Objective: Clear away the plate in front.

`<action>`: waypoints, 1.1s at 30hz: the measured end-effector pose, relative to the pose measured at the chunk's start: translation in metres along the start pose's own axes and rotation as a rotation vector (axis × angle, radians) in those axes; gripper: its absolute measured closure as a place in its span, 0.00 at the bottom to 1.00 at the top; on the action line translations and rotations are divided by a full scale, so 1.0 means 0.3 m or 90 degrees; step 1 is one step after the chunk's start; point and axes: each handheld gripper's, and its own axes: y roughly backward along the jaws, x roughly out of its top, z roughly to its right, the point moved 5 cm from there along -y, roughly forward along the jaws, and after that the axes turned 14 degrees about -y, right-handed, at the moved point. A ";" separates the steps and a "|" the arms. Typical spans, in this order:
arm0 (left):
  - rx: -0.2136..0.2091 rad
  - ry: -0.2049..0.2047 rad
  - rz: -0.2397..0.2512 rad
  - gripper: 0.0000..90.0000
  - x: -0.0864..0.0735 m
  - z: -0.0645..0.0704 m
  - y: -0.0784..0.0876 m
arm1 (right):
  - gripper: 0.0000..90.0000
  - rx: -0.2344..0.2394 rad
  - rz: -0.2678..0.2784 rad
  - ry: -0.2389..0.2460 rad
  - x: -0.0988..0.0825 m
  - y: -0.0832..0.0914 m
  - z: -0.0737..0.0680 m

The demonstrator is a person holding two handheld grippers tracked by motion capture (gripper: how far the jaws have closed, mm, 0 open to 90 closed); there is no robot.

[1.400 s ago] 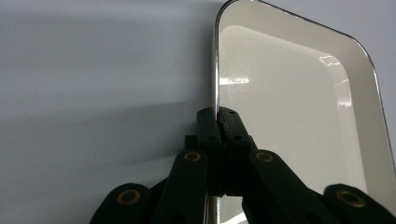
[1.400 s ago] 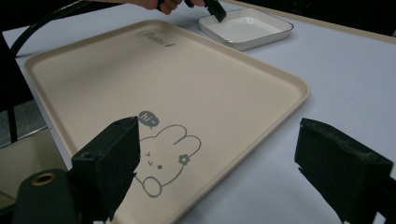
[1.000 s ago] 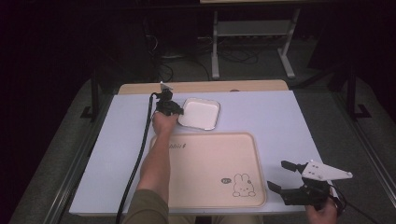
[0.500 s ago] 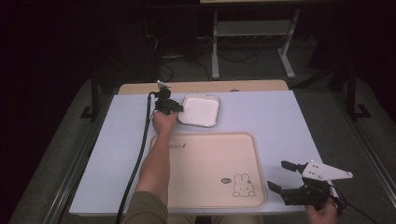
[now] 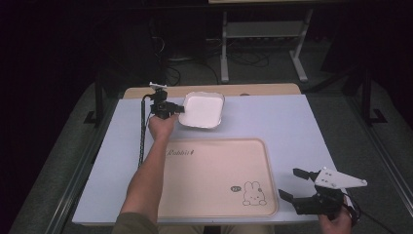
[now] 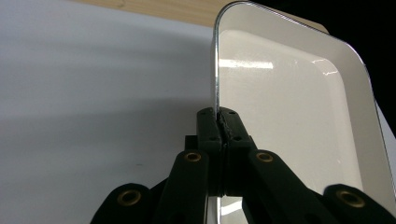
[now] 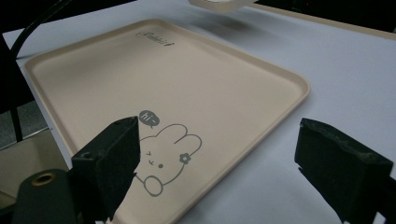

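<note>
White dish (image 6: 289, 116) rim is pinched in the closed left claw (image 6: 218, 122); right claw (image 7: 219, 158) gapes wide, empty.

The room is dark beyond the lit desk (image 5: 302, 122), whose pale top shows a wooden strip along its far edge. A grey metal stand (image 5: 263, 36) and loose cables (image 5: 243, 57) sit on grey floor (image 5: 336, 83) behind.
</note>
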 end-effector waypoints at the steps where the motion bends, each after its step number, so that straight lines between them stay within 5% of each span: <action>1: -0.001 -0.002 0.001 0.99 -0.001 0.000 0.008 | 0.15 0.000 0.001 -0.001 0.000 0.000 0.000; 12: -0.046 -0.008 0.013 0.99 -0.043 0.015 0.076 | 0.15 -0.005 0.000 -0.004 -0.001 0.000 0.002; 19: -0.043 -0.051 0.008 0.99 -0.050 0.034 0.114 | 0.15 -0.009 0.005 -0.010 -0.002 0.005 0.006; 33: -0.076 -0.066 0.035 0.99 -0.082 0.073 0.209 | 0.15 -0.018 0.010 -0.015 -0.001 0.010 0.013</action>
